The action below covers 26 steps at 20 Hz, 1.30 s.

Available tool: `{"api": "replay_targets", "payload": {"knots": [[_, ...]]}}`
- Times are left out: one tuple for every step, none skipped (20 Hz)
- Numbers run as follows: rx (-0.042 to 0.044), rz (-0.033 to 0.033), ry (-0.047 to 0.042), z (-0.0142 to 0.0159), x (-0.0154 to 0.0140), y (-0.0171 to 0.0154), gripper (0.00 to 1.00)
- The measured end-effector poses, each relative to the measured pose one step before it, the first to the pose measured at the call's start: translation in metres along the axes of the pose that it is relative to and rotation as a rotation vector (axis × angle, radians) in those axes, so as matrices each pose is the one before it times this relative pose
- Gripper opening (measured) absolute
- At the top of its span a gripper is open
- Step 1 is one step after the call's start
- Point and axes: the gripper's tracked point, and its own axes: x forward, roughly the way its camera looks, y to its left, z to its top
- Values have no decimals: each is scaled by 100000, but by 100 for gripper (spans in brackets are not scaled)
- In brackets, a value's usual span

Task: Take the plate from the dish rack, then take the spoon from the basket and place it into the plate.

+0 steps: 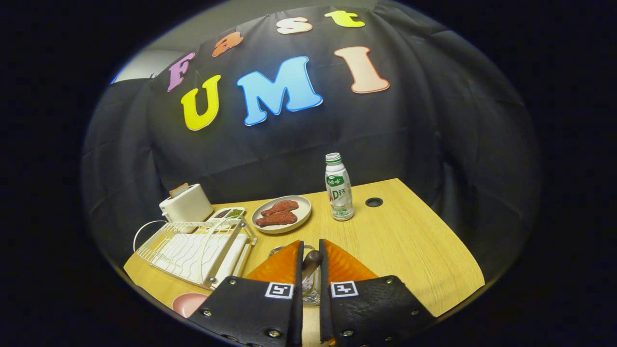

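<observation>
We see a bottle standing upright on the wooden table, right of centre in the frame; its label carries green print with the letters "AD" readable, the rest too small to make out. On each finger's dark mount, low in the frame, sits a square black-and-white marker.

The gripper points forward and slightly down from the lower centre, its fingers drawn nearly together on the dark handle of the spoon, which stands between them above the metal basket; both fingers appear to press on it.

The pink plate lies at the lower left, beside the white dish rack. Behind the rack stand a white toaster and a small tray; a grey dish of red meat sits at centre.
</observation>
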Motion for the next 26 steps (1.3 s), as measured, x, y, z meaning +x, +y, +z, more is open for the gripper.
{"api": "replay_targets", "payload": {"knots": [[-357, 773, 1845, -167, -105, 463, 14], [-896, -1718, -424, 166, -35, -103, 14], [-1722, -2024, -1613, 795, 29, 45, 10], [-2862, -1555, 405, -87, 47, -35, 5], [-1549, 754, 297, 282, -62, 530, 6], [-1541, 159, 263, 169, -44, 285, 5], [-1527, -615, -160, 395, -137, 103, 5], [-1360, -316, -248, 537, -253, 212, 5], [-1184, -167, -336, 508, -260, 189, 5], [-947, 101, -368, 560, -271, 212, 5], [-765, 135, -679, 660, -415, 214, 6], [-734, 133, -935, 829, -565, 356, 5], [-738, 129, -975, 739, -547, 263, 5], [-1072, -356, -1548, 924, -669, 170, 5], [-717, -462, -1323, 881, -554, 128, 5], [-530, -189, -1340, 771, -717, 312, 5], [26, -147, -1430, 808, -685, 241, 5], [29, -67, -1568, 815, -892, 326, 5], [112, -28, -1035, 650, -651, 231, 5], [271, 83, -937, 653, -800, 367, 5], [1, 386, -482, 397, -679, 338, 5], [-98, 315, -726, 419, -734, 341, 5], [-402, 210, -331, 319, -698, 380, 5], [-201, 114, -50, -71, -769, 410, 5], [-241, 289, -53, -61, -688, 253, 5], [-22, 305, 304, -185, -686, 408, 5]]}}
